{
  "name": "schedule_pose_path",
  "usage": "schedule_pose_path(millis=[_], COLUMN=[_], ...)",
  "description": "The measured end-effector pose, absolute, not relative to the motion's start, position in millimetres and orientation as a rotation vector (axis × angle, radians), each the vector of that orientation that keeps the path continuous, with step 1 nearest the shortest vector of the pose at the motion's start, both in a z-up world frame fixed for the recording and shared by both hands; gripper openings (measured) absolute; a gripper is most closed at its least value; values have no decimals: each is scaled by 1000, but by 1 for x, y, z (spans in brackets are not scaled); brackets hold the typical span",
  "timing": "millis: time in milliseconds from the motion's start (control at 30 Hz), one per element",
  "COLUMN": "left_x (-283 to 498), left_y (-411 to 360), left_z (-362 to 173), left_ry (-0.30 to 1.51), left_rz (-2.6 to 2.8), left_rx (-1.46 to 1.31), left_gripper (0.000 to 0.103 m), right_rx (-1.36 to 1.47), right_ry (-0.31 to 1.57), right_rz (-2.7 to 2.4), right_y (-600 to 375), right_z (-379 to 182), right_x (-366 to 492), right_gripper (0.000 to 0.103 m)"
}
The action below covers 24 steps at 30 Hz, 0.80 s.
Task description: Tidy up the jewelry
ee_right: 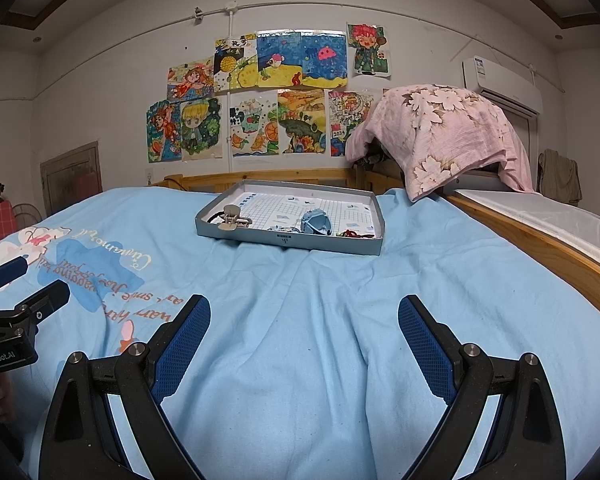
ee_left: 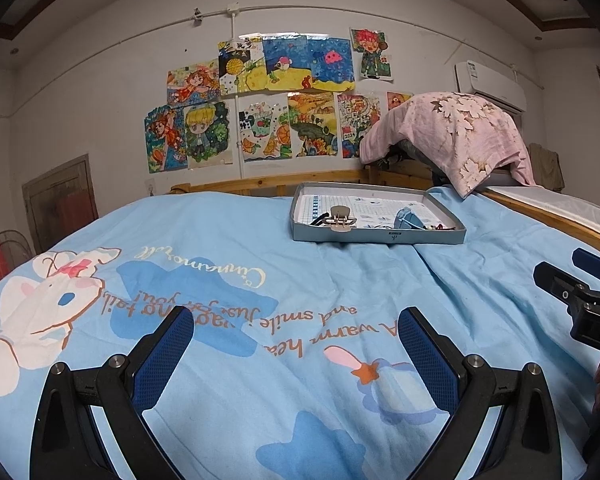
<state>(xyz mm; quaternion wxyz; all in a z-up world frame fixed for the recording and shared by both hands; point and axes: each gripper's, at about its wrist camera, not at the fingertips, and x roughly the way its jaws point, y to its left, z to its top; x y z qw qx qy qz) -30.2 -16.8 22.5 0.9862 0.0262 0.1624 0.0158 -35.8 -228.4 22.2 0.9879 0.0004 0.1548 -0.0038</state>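
Note:
A shallow grey tray point(ee_left: 380, 237) point(ee_right: 296, 242) lies on the blue bedspread, far from both grippers. In it are a beige hair claw point(ee_left: 342, 220) point(ee_right: 233, 220), a pale blue hair claw point(ee_left: 409, 218) point(ee_right: 316, 222), and small dark and red pieces point(ee_left: 438, 227) point(ee_right: 352, 233) at its front right. My left gripper point(ee_left: 296, 334) is open and empty, low over the bedspread. My right gripper point(ee_right: 304, 326) is open and empty, beside it. Each gripper shows in the other's view: the right one point(ee_left: 580, 292), the left one point(ee_right: 16, 300).
The blue printed bedspread point(ee_left: 260, 280) point(ee_right: 340, 300) covers the bed. A wooden bed rail point(ee_right: 540, 240) runs along the right. A pink floral cloth point(ee_left: 452, 136) point(ee_right: 444, 132) drapes a heap behind the tray. Drawings point(ee_left: 268, 100) hang on the wall.

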Motion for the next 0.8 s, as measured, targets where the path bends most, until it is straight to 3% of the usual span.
schedule_pose_path(millis=[800], left_x=[-26], left_y=[-13], left_z=[11], left_ry=[362], left_rz=[20], left_rx=[48], left_gripper=[103], right_rx=[23], right_ry=[340], right_rz=[-12], right_y=[-222], right_z=[14], right_x=[-40], right_gripper=[92])
